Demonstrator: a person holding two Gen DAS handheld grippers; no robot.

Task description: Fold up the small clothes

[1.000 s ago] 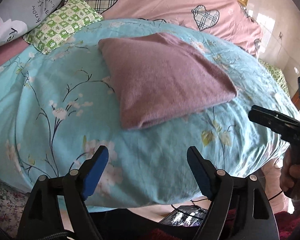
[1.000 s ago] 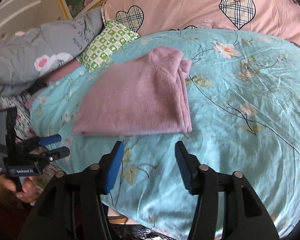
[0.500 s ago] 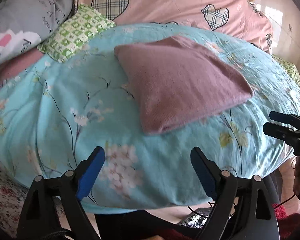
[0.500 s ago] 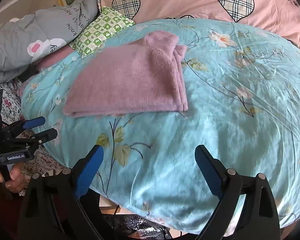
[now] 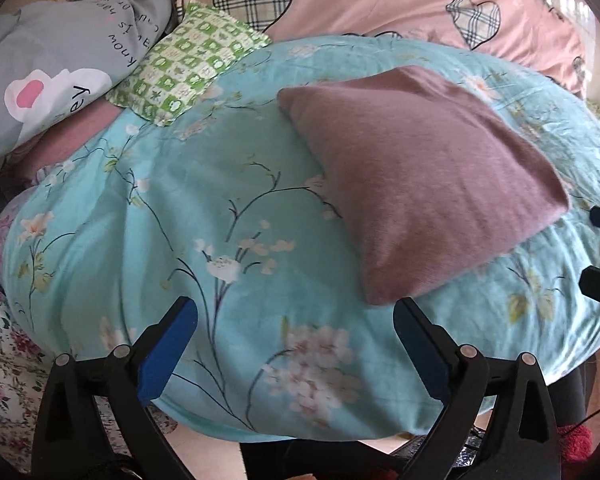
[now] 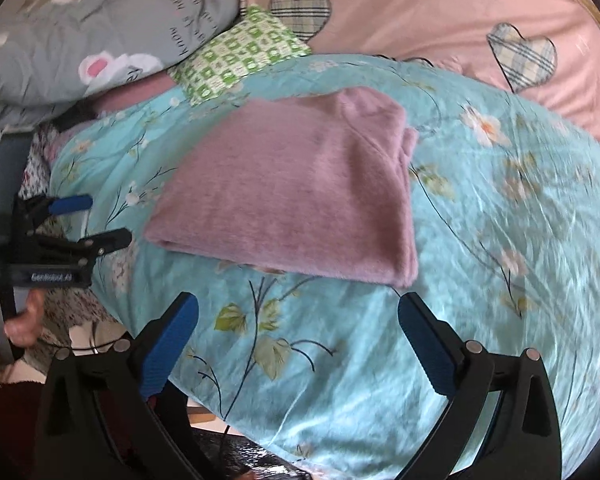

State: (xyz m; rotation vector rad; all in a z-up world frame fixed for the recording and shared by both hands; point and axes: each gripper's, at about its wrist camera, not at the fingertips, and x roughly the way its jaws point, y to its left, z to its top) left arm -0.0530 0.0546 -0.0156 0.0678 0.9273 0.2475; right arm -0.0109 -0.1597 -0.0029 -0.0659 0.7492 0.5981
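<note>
I am holding my left tool (image 5: 294,330) and right tool (image 6: 298,326) released and empty, jaws just spread wide, judging the mauve garment (image 5: 416,176) folded on the bed quilt (image 5: 148,240).

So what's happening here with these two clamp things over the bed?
A person is folding small clothes with a handheld claw in each hand. The mauve sweater lies folded on the turquoise floral quilt, touched by neither. The left claw and right claw have just been opening and stand wide, empty, short of it.
</note>
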